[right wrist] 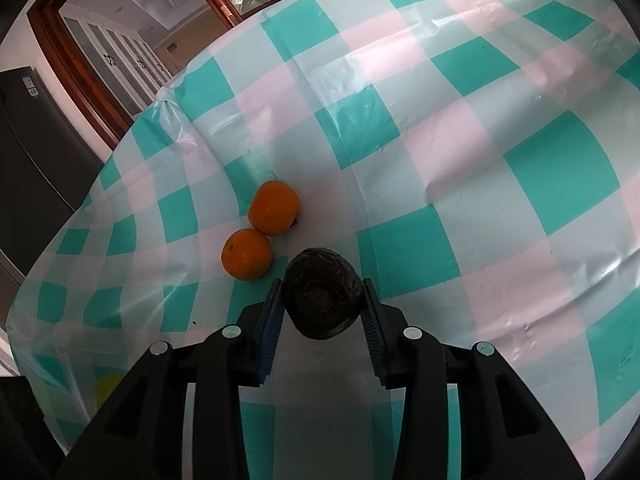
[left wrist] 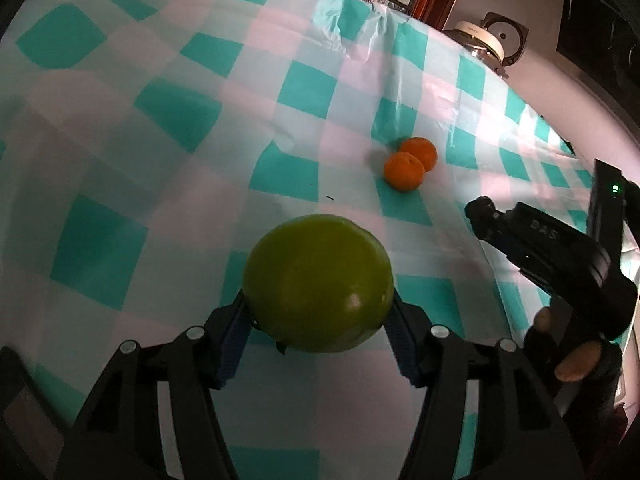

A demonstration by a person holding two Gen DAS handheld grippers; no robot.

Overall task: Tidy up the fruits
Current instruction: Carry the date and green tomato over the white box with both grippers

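Teal, pink and pale checks across a plastic tablecloth (left wrist: 168, 120) in the left wrist view. Green apple (left wrist: 318, 282) pinched between the blue pads (left wrist: 236, 332) of the left gripper (left wrist: 318, 320), held at its two sides, low in the frame. Beyond it, two oranges (left wrist: 412, 164) lying on the cloth, touching each other. At the right edge, the right gripper (left wrist: 486, 220) seen from the side, with a bare hand (left wrist: 576, 364) on its handle; finger state not readable from this angle. Past the far table edge, a glass kettle (left wrist: 480, 40), in this view only. In the right wrist view, the same checked cloth (right wrist: 460, 140) and the two oranges (right wrist: 260, 232), now to the left and just beside the fingertips. Right gripper (right wrist: 322, 300) closed on a dark brown, rough-skinned round fruit (right wrist: 322, 294), both pads pressed against its sides; apple hidden here, though a blurred yellow-green patch (right wrist: 108, 390) shows at lower left. Wooden door frame (right wrist: 80, 76) and a dark cabinet (right wrist: 32, 152) behind. No bowl or basket visible in either view.
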